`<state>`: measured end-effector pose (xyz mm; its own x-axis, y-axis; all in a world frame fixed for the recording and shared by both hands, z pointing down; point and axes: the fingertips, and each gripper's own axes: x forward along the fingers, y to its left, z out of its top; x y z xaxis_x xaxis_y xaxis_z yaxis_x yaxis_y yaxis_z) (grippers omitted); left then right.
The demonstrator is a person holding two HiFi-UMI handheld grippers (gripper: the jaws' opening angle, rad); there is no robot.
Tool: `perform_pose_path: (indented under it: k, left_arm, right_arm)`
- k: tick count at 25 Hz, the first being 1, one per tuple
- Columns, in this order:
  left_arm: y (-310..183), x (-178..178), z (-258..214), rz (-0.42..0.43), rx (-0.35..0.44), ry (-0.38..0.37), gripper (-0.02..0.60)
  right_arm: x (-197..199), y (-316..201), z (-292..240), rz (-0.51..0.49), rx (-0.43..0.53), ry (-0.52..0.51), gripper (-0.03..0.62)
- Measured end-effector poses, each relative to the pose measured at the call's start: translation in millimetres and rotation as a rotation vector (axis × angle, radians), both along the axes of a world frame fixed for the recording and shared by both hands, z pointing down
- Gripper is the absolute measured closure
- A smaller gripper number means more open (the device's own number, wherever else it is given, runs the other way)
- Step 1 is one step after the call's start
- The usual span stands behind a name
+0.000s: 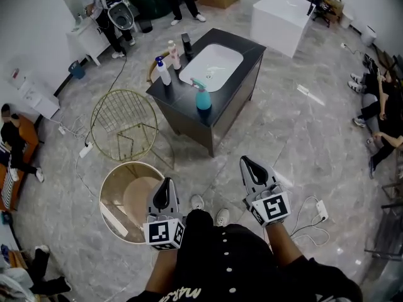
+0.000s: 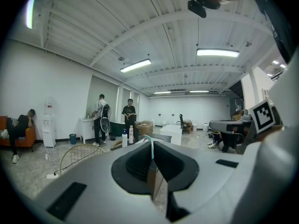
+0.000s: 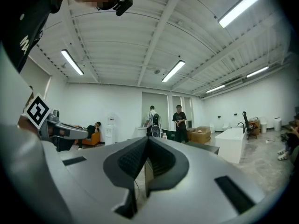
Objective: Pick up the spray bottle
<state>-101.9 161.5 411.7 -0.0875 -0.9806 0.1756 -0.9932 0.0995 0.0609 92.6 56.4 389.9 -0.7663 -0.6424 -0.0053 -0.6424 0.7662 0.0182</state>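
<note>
Left jaws: pressed together in your left gripper view, with nothing pinched between them; your left gripper point(image 2: 152, 147) faces out across the room.
Spray bottle, left gripper view: the teal spray bottle point(image 2: 147, 138) shows just above the jaw tips, far off and well apart from them.
Right jaws: pressed together as well in your right gripper view, pinching nothing; your right gripper point(image 3: 147, 143) faces into the room.
Background, right gripper view: a person in a dark top point(image 3: 179, 120) stands near the far wall.
Spray bottle, head view: it stands upright on the black tabletop point(image 1: 179, 98), near the front edge and just beside the white basin point(image 1: 211, 67).
Other bottle, head view: a white pump bottle point(image 1: 163, 72) stands near the tabletop's left corner, apart from the spray bottle.
Grippers, head view: you hold both low and close to your body, side by side, well apart from the tabletop.
Floor, head view: a gold wire basket point(image 1: 124, 128) sits left of the tabletop; a round bin point(image 1: 108, 178) lies just beside your left gripper.
</note>
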Motion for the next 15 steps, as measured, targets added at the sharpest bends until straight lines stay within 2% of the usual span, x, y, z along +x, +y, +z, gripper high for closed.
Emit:
perform_pose_path:
  k: [7,15]
  left_arm:
    - [-48.7,-14.4,11.5,0.015,0.000,0.015,0.560]
    - [-143.0,-54.8,9.8,0.056,0.032,0.019,0.560]
  right_arm:
    - [-19.9,-40.9,7.4,-0.007,0.007,0.017,0.600]
    - [-56.5,-112.6,7.0,-0.006,0.024,0.040,0.600]
